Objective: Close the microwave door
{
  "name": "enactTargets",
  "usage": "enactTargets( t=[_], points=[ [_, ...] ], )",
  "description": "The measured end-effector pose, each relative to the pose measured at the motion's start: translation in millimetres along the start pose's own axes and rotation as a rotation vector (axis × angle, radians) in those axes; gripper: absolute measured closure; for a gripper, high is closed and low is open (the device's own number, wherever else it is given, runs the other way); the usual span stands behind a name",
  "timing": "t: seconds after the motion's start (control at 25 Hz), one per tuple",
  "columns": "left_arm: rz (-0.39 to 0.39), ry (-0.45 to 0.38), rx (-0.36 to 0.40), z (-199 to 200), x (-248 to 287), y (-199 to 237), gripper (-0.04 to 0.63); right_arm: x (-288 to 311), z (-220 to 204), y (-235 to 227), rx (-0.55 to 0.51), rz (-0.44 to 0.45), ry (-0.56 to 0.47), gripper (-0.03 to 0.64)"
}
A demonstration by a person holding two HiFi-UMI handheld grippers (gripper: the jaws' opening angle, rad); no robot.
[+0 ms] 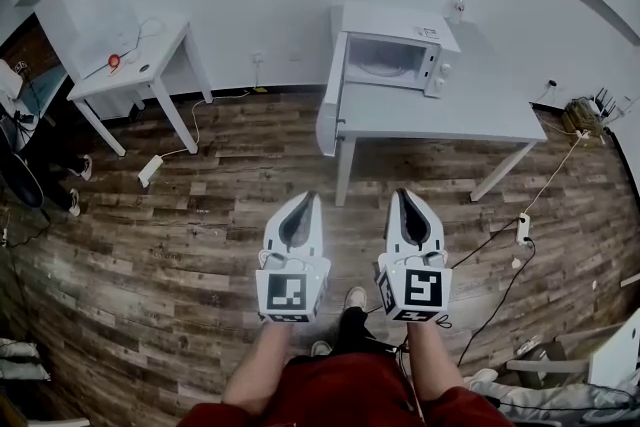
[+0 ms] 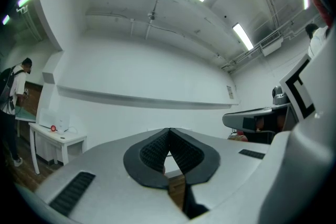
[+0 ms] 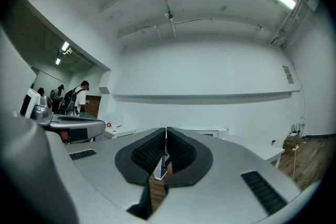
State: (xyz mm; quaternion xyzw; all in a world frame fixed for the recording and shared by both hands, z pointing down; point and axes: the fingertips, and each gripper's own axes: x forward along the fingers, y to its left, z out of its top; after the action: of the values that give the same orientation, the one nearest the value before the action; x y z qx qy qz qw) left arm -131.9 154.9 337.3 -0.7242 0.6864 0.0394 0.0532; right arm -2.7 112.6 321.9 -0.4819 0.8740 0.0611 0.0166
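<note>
A wooden floor is seen stretching from the person to a white table at the far side, a little right of centre. On the far left corner of that table the microwave is set, with its cavity facing the near side. Its door is found wide open at the oven's left side. It stands upright, roughly square to the oven front, with its free edge toward the near side and past the table's left edge. The closing is judged not yet begun.

The left gripper and the right gripper are held side by side at the near side, well apart from the door and pointed toward the far wall. Each pair of jaws is pressed together, and nothing is held between them.

The door lies far from both grippers and between their two lines, though closer to the left one's. The left gripper is therefore judged the nearer. A push on the door's left face, swept rightward and away, is what seems called for.
</note>
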Motion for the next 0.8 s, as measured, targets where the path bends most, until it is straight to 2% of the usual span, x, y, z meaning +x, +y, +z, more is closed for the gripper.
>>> enactTargets(
  t=[0.4, 0.8],
  points=[
    [-0.015, 0.025, 0.02, -16.3, 97.0, 2.7, 0.568, 84.4, -15.3, -50.0, 0.032, 0.013, 0.01, 0.588],
    [-0.002, 0.002, 0.023, -11.7, 182.0, -4.1, 0.568, 151.3, -23.0, -104.0, 0.044, 0.034, 0.013, 0.588]
  ],
)
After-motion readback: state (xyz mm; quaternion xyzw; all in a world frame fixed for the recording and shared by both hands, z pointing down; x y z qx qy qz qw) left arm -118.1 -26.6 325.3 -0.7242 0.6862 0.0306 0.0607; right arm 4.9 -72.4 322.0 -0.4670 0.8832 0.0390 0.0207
